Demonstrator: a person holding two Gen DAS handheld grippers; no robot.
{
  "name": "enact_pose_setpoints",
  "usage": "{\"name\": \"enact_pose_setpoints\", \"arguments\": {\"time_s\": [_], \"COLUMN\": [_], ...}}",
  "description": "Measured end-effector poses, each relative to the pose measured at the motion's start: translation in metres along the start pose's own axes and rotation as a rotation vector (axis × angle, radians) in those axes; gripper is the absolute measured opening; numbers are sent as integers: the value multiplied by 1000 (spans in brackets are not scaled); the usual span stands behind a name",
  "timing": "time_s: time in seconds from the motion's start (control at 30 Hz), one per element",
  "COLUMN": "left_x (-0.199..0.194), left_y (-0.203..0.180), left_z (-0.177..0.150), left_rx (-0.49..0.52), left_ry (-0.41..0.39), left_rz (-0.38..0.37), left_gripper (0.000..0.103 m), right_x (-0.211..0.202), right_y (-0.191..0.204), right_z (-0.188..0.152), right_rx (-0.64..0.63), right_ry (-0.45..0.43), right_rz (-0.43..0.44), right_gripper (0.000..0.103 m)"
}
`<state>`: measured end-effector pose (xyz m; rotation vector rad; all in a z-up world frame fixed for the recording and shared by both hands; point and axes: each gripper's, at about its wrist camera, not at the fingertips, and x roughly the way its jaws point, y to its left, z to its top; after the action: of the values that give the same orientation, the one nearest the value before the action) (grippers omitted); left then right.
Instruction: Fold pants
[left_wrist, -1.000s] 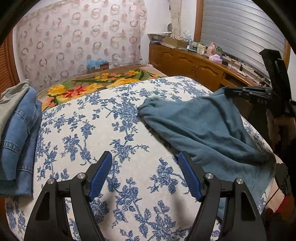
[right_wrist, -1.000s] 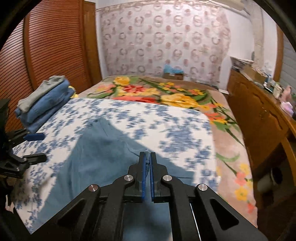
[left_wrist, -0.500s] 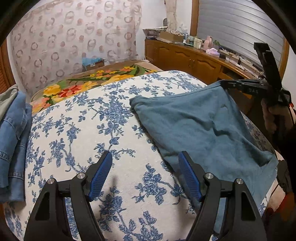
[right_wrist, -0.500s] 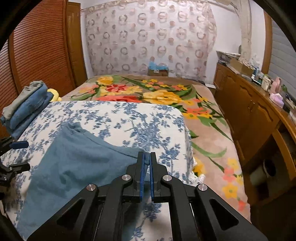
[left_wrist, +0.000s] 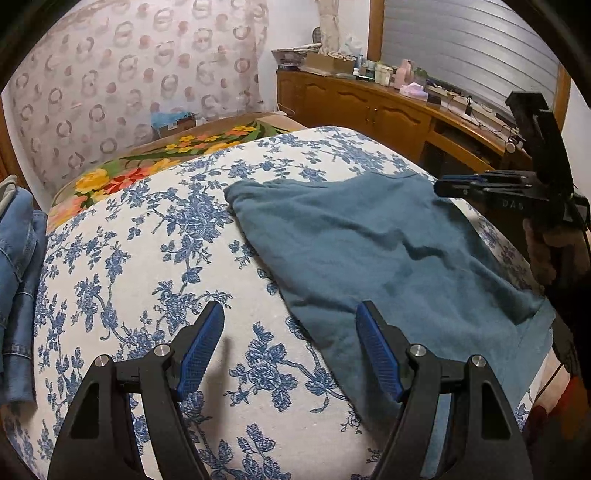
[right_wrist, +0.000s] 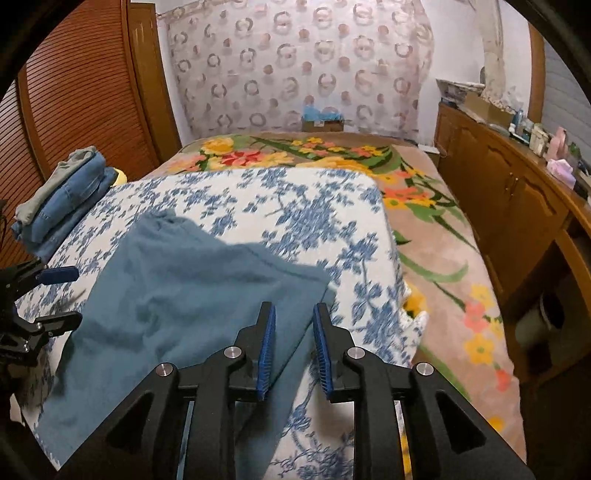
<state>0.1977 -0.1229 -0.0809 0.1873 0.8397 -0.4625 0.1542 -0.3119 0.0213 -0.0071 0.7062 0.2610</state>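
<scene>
The teal pants (left_wrist: 388, 243) lie spread on the blue-flowered bed cover (left_wrist: 147, 258), hanging over its near right edge. They also show in the right wrist view (right_wrist: 177, 288). My left gripper (left_wrist: 290, 347) is open and empty, just above the cover at the pants' near left edge. My right gripper (right_wrist: 293, 347) is partly open and empty, just above the pants' near right corner. It shows from the side in the left wrist view (left_wrist: 443, 184).
A stack of folded jeans (right_wrist: 62, 195) sits at the cover's left side, also in the left wrist view (left_wrist: 18, 266). A flowered blanket (right_wrist: 424, 206) covers the bed beyond. A wooden sideboard (right_wrist: 517, 206) with clutter stands along the right. A slatted wooden door (right_wrist: 74, 92) stands at the left.
My right gripper, earlier shut on the pants' corner and holding it up, has opened and let go. The pants have dropped flat on the cover. My left gripper stays open.
</scene>
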Motion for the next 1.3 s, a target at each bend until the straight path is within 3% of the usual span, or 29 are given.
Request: {"name": "enact_pose_setpoints", "arguments": {"time_s": [0.23, 0.27, 0.33, 0.4, 0.73, 0.87, 1.0, 1.3], "left_x": [7, 8, 10, 12, 14, 14, 15, 15], "left_y": [-2, -2, -2, -2, -1, -1, 0, 0], "left_z": [-5, -5, -6, -7, -7, -7, -7, -6], "left_rx": [4, 5, 6, 6, -4, -6, -6, -5], "left_ry": [25, 28, 33, 40, 47, 48, 49, 49], "left_rz": [5, 6, 8, 7, 0, 0, 0, -1], "left_gripper": [75, 75, 75, 75, 78, 79, 80, 80], "right_x": [9, 8, 5, -1, -14, -21, -31, -67], "right_y": [-4, -6, -4, 1, -9, -6, 2, 19], "right_z": [-1, -2, 0, -1, -3, -8, -19, -59], "right_rx": [-11, -15, -35, -78, -30, -7, -7, 0], "right_ry": [45, 44, 39, 30, 0, -8, -5, -13], "right_rz": [1, 7, 20, -6, -64, -54, -25, -15], "right_gripper": [20, 9, 1, 1, 1, 13, 15, 30]}}
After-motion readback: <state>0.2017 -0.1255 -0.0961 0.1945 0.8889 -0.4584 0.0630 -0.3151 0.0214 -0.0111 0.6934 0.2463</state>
